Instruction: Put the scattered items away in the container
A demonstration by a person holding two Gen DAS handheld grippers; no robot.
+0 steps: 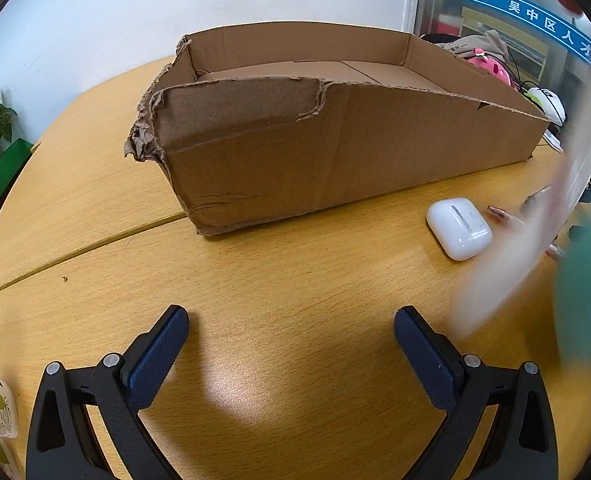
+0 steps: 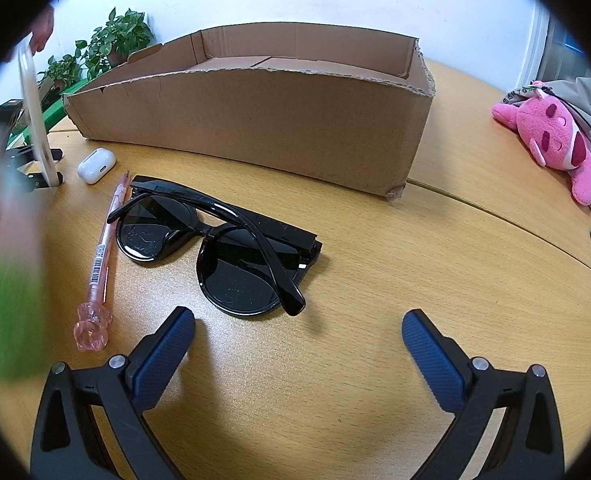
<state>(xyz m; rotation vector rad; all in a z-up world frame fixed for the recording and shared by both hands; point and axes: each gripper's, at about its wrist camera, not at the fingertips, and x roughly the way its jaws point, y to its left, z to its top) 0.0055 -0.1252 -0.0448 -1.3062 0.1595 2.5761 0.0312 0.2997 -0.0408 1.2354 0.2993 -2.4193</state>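
Blue-padded fingers of the right gripper (image 2: 297, 330) stand spread wide with nothing between them, hovering low over the wooden table (image 2: 375, 360), and just ahead of them lies a pair of black sunglasses (image 2: 219, 248), folded, lenses down toward the left finger. Off to the left of that gripper runs a pink pen (image 2: 103, 248) with a clear charm on its near end, and beyond the pen's far tip sits a white earbud case (image 2: 95, 165). Further ahead, the torn cardboard box (image 2: 255, 120) waits, and nothing shows in the part of its floor that is visible. Over on the other side, the left gripper (image 1: 291, 328) is also spread and empty above bare tabletop, with the earbud case ahead and to its right, near the box wall; a blurred pale shape sweeps across the right edge of that view and I cannot tell what it is. Looks like the opening step: nothing gathered yet. The sunglasses seem the right gripper's natural first pick, which calls for easing forward, closing on the frame near the bridge, then lifting over the box's near wall.
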